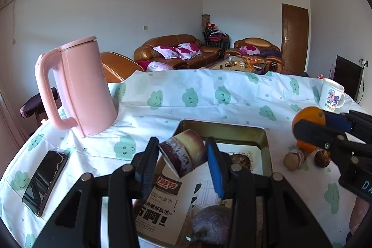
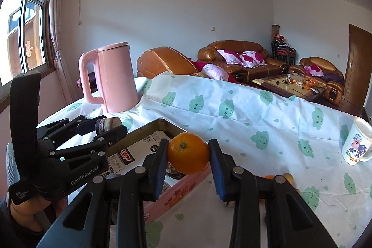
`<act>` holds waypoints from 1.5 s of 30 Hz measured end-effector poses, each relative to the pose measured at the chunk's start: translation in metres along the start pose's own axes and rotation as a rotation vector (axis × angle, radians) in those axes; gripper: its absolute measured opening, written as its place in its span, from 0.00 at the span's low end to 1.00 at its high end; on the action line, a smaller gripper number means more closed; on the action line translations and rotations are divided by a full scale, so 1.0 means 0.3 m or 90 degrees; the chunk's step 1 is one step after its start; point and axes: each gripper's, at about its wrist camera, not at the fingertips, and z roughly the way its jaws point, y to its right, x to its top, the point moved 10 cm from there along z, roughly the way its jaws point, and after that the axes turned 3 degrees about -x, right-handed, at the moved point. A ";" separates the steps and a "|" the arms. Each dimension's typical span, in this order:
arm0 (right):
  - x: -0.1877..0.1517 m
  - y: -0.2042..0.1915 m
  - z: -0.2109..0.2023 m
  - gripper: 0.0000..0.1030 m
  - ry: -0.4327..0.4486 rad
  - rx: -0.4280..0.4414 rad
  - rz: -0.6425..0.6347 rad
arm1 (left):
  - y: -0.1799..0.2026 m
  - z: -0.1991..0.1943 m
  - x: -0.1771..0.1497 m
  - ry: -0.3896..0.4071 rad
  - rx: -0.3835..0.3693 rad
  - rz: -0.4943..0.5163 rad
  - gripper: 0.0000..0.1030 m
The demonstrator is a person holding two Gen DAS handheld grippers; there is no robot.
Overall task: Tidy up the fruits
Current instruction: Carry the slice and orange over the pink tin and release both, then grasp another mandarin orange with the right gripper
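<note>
My left gripper (image 1: 182, 148) is shut on a cut chunk of fruit (image 1: 186, 155) with dark purple skin and pale yellow flesh, held above a gold metal tray (image 1: 223, 129) lined with printed paper. In the tray lie a dark purple fruit (image 1: 209, 224) and a brown one (image 1: 240, 160). My right gripper (image 2: 188, 150) is shut on an orange (image 2: 188, 153) over the tray's near corner (image 2: 148, 129). The left wrist view shows the right gripper (image 1: 311, 122) at the right with that orange (image 1: 307, 116). In the right wrist view the left gripper (image 2: 108, 127) holds its chunk (image 2: 109, 124).
A pink kettle (image 1: 81, 90) stands at the back left of the cloud-print tablecloth (image 1: 209, 97). A phone (image 1: 45, 180) lies front left and a cartoon mug (image 1: 331, 98) sits at the right. Another orange (image 1: 304, 147), a cut piece (image 1: 295, 158) and a brown nut-like fruit (image 1: 322, 158) lie right of the tray.
</note>
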 end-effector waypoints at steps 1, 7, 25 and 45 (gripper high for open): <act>-0.008 -0.010 0.021 0.35 -0.009 0.005 0.001 | -0.006 0.011 -0.005 -0.005 0.003 0.000 0.41; -0.063 -0.055 0.123 0.35 -0.053 0.023 -0.001 | -0.032 0.064 -0.047 -0.036 0.007 0.001 0.41; -0.142 -0.108 0.210 0.36 -0.103 0.024 -0.041 | -0.024 0.121 -0.091 -0.078 0.006 0.014 0.42; -0.205 0.318 -0.100 0.65 -0.038 -0.122 0.033 | 0.201 -0.058 0.020 0.012 -0.054 0.025 0.91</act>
